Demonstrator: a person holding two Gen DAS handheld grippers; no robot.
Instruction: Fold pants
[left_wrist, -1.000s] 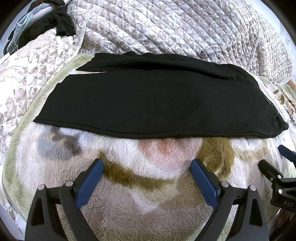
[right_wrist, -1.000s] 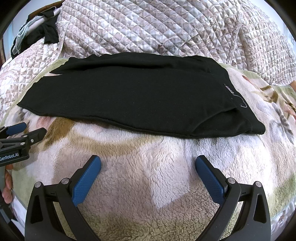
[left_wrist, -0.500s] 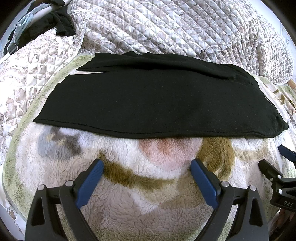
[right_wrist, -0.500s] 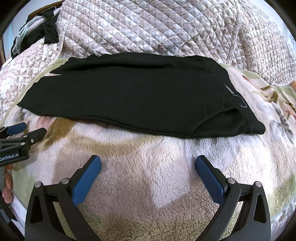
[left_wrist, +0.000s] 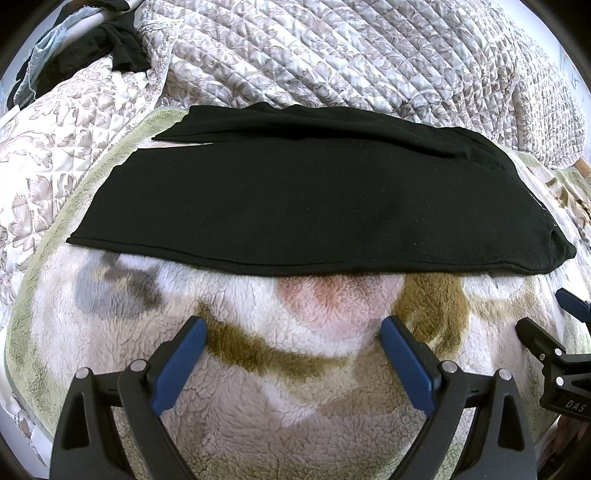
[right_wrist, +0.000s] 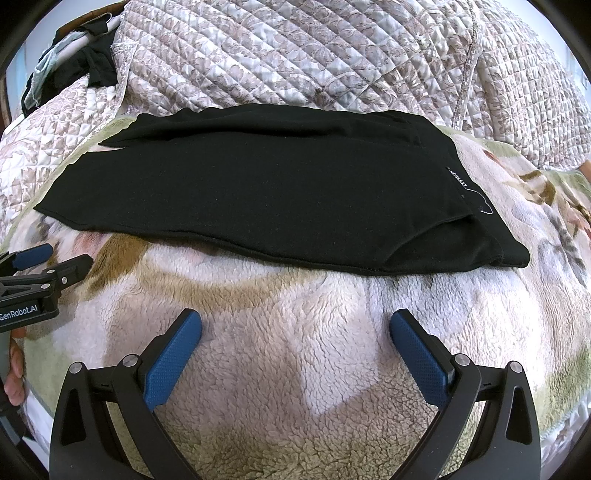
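Left gripper: we hold our left gripper (left_wrist: 291, 332) low over the fleece blanket (left_wrist: 321, 398), its blue pads spread wide with nothing between them; the tips sit just short of the near edge of the pants.

Right gripper: our right gripper (right_wrist: 295, 328) hovers beside it, likewise spread apart and empty, also short of the cloth. In the left view it shows at the right edge (left_wrist: 554, 332).

Pants: the black pants (left_wrist: 295, 199) lie flat across the blanket, legs laid one over the other lengthwise. The hems point to our left (right_wrist: 48, 206); the waistband, with a small white label (right_wrist: 461, 184), is on our right. A second layer shows along the far side.

Surroundings: a quilted floral bedspread (right_wrist: 314, 62) rises behind the pants, and a dark bundle of other clothing (left_wrist: 110, 40) sits at the far left corner, well apart.

Handling: we judge the fabric a thin, soft knit: light, limp, not fragile, and likely to cling to the fleece and drag rather than slide. It will sag between two hold points, so we should carry the edge taut.

Where to grip: we would pinch both layers together, one gripper at the near hem corner, the other at the far one, then carry that end over towards the waistband. Pinching only the top layer would peel the legs apart.

Risk: the pads may catch blanket pile along with the cloth.
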